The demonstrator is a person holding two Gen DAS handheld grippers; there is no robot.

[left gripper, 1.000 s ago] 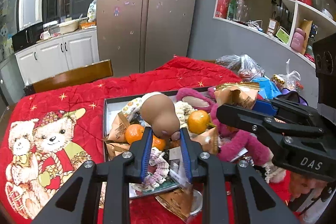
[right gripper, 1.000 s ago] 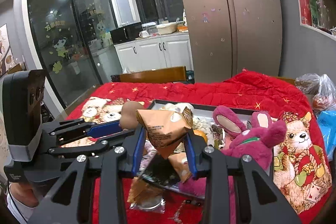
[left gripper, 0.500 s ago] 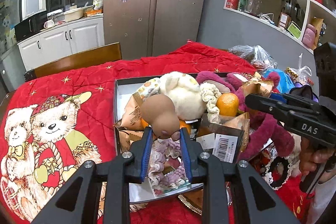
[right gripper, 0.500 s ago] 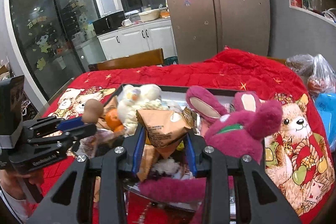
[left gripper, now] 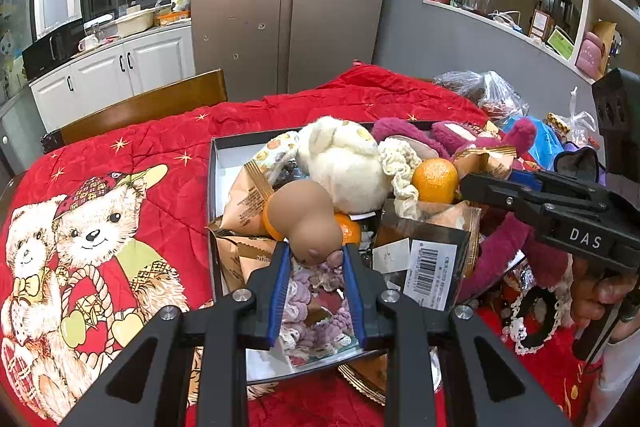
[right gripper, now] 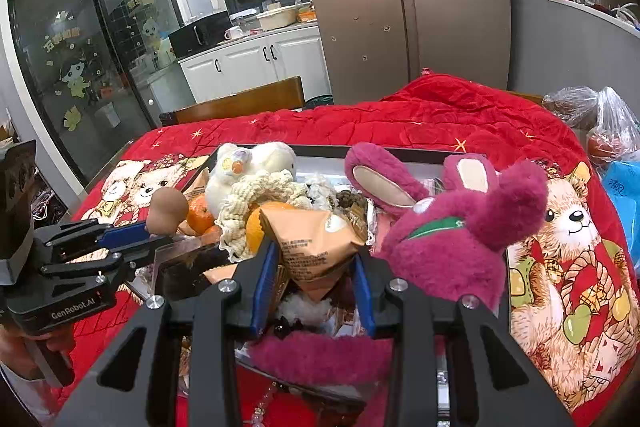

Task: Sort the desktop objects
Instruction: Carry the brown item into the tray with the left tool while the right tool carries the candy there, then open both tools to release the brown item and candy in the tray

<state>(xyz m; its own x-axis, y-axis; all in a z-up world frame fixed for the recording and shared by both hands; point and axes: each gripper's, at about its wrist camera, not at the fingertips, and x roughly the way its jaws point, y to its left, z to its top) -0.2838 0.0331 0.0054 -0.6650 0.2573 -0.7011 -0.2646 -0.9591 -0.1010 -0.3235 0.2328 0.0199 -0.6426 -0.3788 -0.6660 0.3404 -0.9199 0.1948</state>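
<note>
My left gripper [left gripper: 314, 255] is shut on a brown gourd-shaped toy [left gripper: 304, 219], held over the near left part of a shallow box [left gripper: 218, 163] full of things. The same toy [right gripper: 166, 207] and left gripper [right gripper: 152, 231] show at the left of the right wrist view. My right gripper [right gripper: 316, 259] is shut on an orange snack packet [right gripper: 316, 243], held above the box's near middle. In the left wrist view the right gripper [left gripper: 468, 181] reaches in from the right beside that packet [left gripper: 486, 163].
The box holds oranges [left gripper: 434, 179], a cream plush [left gripper: 340, 159], a magenta plush rabbit [right gripper: 452, 227], crochet pieces [right gripper: 260, 203], a barcoded packet [left gripper: 424, 259]. It sits on a red bear-print cloth [left gripper: 100, 227]. Plastic bags [right gripper: 600, 123] lie at the right; a wooden chair back [left gripper: 140, 107] stands behind.
Both grippers sank toward the box with their loads still held; the box and its contents now sit closer in both views.
</note>
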